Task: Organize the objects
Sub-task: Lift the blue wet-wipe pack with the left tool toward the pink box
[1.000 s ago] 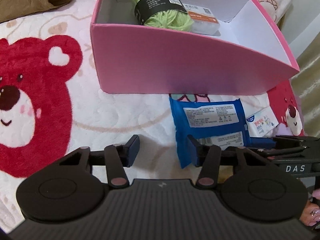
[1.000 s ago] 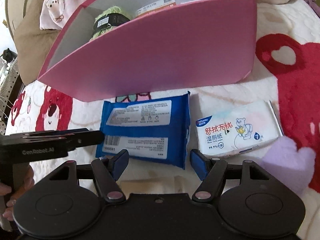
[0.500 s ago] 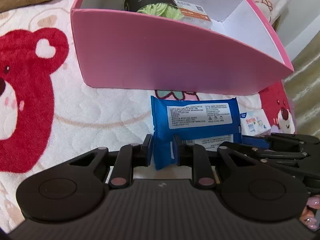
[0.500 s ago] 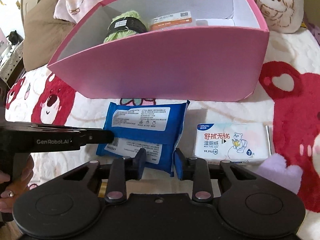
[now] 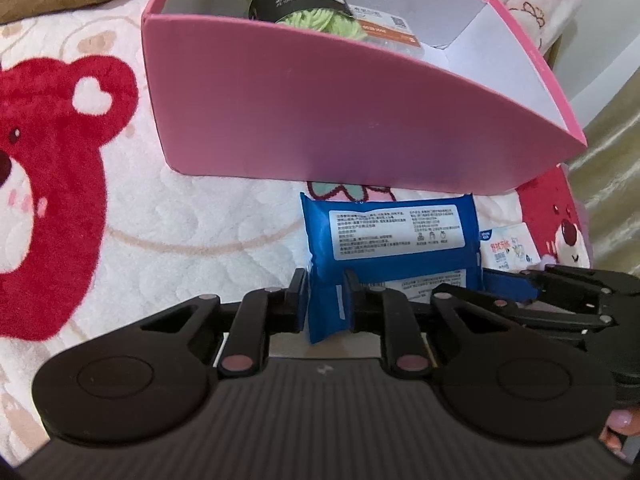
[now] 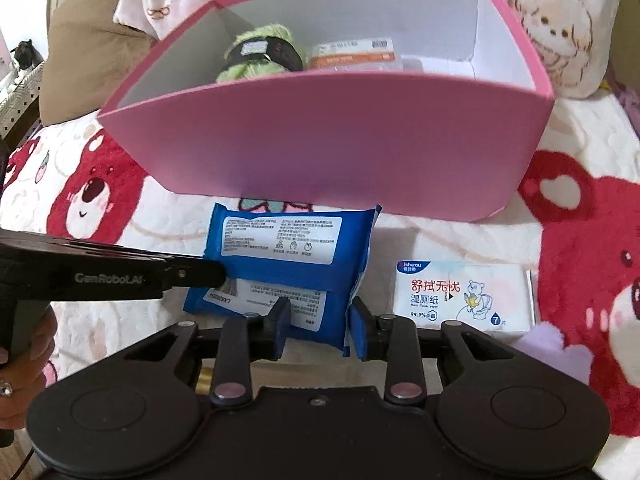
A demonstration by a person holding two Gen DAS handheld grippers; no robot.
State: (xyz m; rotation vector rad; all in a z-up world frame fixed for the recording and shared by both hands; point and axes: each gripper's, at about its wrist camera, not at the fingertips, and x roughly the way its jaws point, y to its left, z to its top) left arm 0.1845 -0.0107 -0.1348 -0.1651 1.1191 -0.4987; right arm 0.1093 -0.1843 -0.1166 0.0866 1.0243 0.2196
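Both sets of fingers pinch the crinkly blue plastic pack by opposite corners.

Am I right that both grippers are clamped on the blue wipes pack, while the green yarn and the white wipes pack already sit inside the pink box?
Not quite: the right wrist view shows the white wipes pack lying on the blanket beside the blue wipes pack, outside the pink box. The green yarn is inside, and the left gripper and right gripper do clamp the blue pack.
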